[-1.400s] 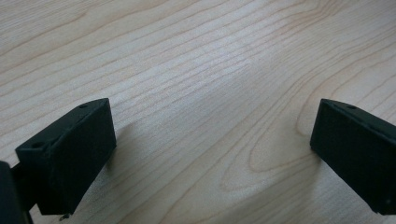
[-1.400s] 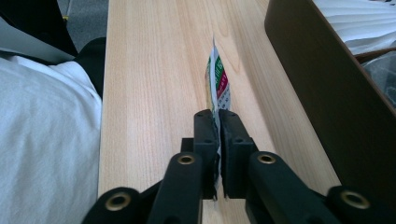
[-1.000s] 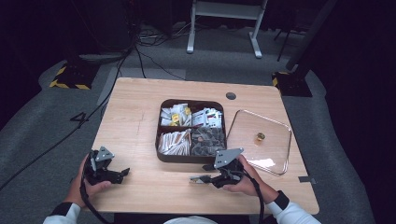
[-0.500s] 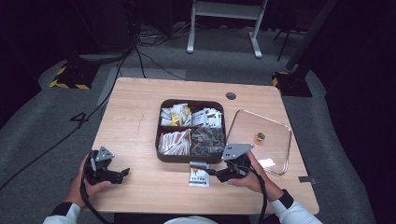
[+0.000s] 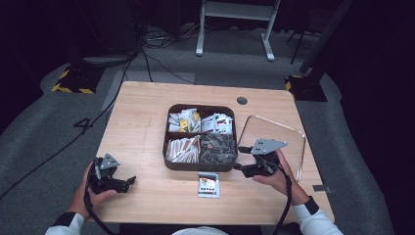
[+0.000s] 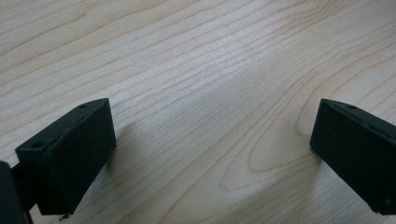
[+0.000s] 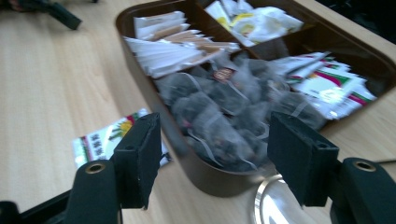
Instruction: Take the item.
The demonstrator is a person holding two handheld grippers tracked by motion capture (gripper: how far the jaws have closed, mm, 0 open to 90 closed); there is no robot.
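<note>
While the right gripper (image 5: 239,166) is hovering just beside the near right corner of the brown tray (image 5: 169,161), its jaws are standing well apart with nothing between them, and they have just been opening. In the right gripper view they are framing the compartment of dark tea bags (image 7: 219,116) from just outside the tray wall. The person's right hand (image 5: 274,174) is gripping the tool from behind, forearm coming in from the bottom edge and angling toward the tray, the grey plate on top tilting up.

A small printed sachet (image 5: 208,184) is lying flat on the wooden table (image 5: 142,107) just in front of the tray, near the right gripper but apart from it; it is showing behind the left-hand jaw in the right gripper view (image 7: 100,140).

At the near left corner of the table, the left gripper (image 5: 128,181) is resting low over the wood, jaws pointing toward the sachet yet well apart from it. They are spread wide and empty, bare wood lying between them (image 6: 210,140). The left hand (image 5: 90,188) is cupping it from below.
</note>
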